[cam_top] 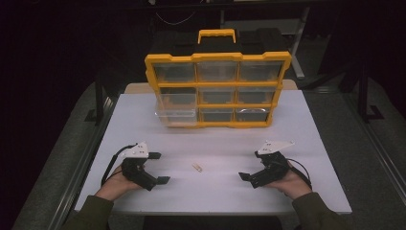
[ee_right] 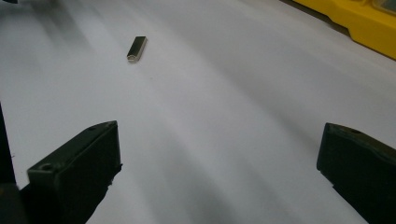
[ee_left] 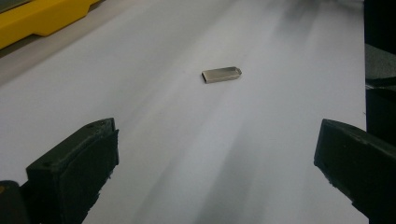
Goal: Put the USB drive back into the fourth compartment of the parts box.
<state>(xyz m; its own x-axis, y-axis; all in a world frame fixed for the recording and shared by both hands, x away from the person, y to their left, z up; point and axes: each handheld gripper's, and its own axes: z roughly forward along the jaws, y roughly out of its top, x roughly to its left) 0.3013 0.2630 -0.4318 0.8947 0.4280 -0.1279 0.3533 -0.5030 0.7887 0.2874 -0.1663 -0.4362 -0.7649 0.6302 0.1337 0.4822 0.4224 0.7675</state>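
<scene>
A small silver metal USB stick point(cam_top: 197, 166) lies flat on the white counter point(cam_top: 215, 139), in front of the yellow drawer organiser point(cam_top: 218, 88) and between both grippers. The left gripper point(cam_top: 160, 167) and right gripper point(cam_top: 249, 170) rest with fingers wide, holding nothing. The stick's long axis runs roughly towards the organiser; the left gripper appears marginally nearer.

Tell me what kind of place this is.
Probably a workshop or lab bench set up for recording, not a home. A white table holds a yellow parts organizer with clear drawers and a small metal USB stick; the surroundings are dark, with metal frames around the table.
</scene>
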